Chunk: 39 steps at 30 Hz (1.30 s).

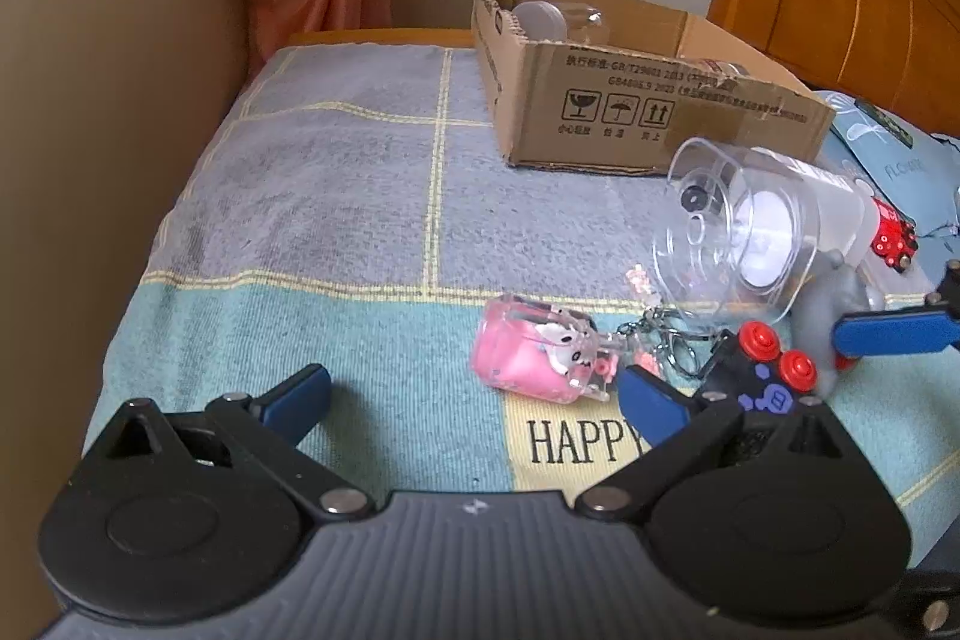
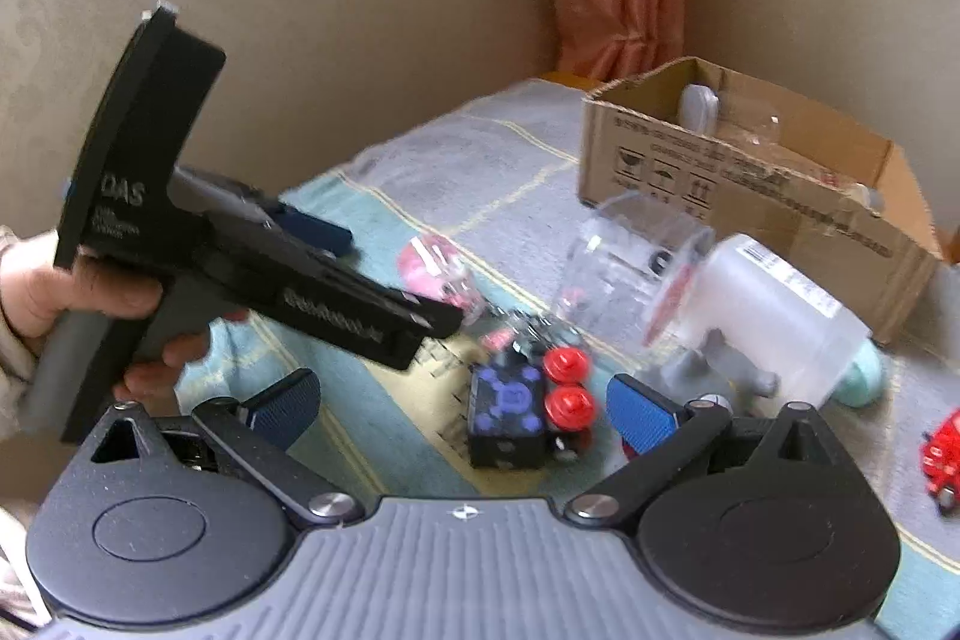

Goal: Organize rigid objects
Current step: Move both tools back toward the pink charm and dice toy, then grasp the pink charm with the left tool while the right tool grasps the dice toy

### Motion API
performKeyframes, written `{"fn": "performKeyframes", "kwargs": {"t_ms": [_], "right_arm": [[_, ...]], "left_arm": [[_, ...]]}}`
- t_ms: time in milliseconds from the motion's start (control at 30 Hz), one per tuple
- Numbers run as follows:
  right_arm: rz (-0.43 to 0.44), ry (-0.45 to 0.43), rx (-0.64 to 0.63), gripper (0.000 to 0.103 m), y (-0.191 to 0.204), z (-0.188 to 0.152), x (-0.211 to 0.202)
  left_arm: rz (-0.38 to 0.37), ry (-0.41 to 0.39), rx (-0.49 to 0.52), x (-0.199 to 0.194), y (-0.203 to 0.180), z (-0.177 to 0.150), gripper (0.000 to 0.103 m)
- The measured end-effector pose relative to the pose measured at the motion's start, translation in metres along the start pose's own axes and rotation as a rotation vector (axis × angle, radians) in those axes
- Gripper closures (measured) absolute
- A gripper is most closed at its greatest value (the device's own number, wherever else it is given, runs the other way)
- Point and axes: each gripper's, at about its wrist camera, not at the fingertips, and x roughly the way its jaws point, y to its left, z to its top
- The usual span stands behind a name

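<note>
Before the cardboard box (image 1: 630,100), bare blanket (image 1: 336,184)

Blanket (image 1: 336,196) left of the cardboard box (image 1: 630,118) lies bare.

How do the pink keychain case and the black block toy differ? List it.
The pink keychain case is rounded and see-through with a cartoon figure inside; the black block toy is boxy and opaque. The case trails a metal chain; the block carries two red knobs. Both lie on the blanket near the open grippers.
</note>
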Motion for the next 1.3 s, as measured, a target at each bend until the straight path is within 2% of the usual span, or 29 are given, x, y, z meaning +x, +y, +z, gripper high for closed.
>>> {"fn": "performKeyframes", "kwargs": {"t_ms": [133,300,400,533,700,767,867,900,967,1033,1133,1233,1300], "right_arm": [[-0.061,0.043,-0.029,0.0,0.004,-0.009,-0.005],[-0.122,0.075,0.03,0.0,-0.011,-0.02,-0.008],[-0.096,0.052,0.068,0.0,-0.014,-0.02,-0.015],[-0.037,0.016,0.024,0.001,-0.001,-0.018,-0.014],[-0.079,0.077,-0.063,0.016,0.014,-0.016,0.012],[-0.091,0.093,-0.063,0.018,0.013,-0.016,0.021],[-0.083,0.093,-0.043,0.019,0.006,-0.014,0.024],[-0.084,0.094,-0.035,0.019,0.004,-0.013,0.025],[-0.082,0.095,-0.023,0.02,0.0,-0.011,0.026],[-0.079,0.094,-0.023,0.022,-0.001,-0.009,0.026],[-0.078,0.096,-0.028,0.025,-0.002,-0.006,0.029],[-0.088,0.094,-0.05,0.029,-0.002,-0.003,0.032],[-0.083,0.093,-0.054,0.036,-0.003,0.0,0.036]], "left_arm": [[-0.005,-0.001,0.006,-0.001,-0.001,-0.001,0.001],[-0.013,-0.009,0.015,-0.002,-0.004,-0.003,0.001],[-0.008,-0.021,0.037,-0.003,-0.006,-0.004,0.002],[-0.004,-0.052,0.076,-0.008,-0.009,-0.004,0.002],[-0.015,-0.065,0.15,-0.008,-0.014,-0.003,0.004],[-0.023,-0.074,0.179,-0.008,-0.017,-0.004,0.005],[-0.045,-0.067,0.201,-0.006,-0.018,-0.003,0.011],[-0.052,-0.063,0.204,-0.004,-0.018,-0.002,0.016],[-0.062,-0.052,0.193,-0.001,-0.017,-0.001,0.027],[-0.081,-0.039,0.172,0.002,-0.015,0.001,0.046],[-0.095,-0.035,0.158,0.003,-0.015,0.001,0.051],[-0.107,-0.034,0.146,0.003,-0.015,0.001,0.052],[-0.109,-0.033,0.148,0.003,-0.015,0.001,0.052]]}}
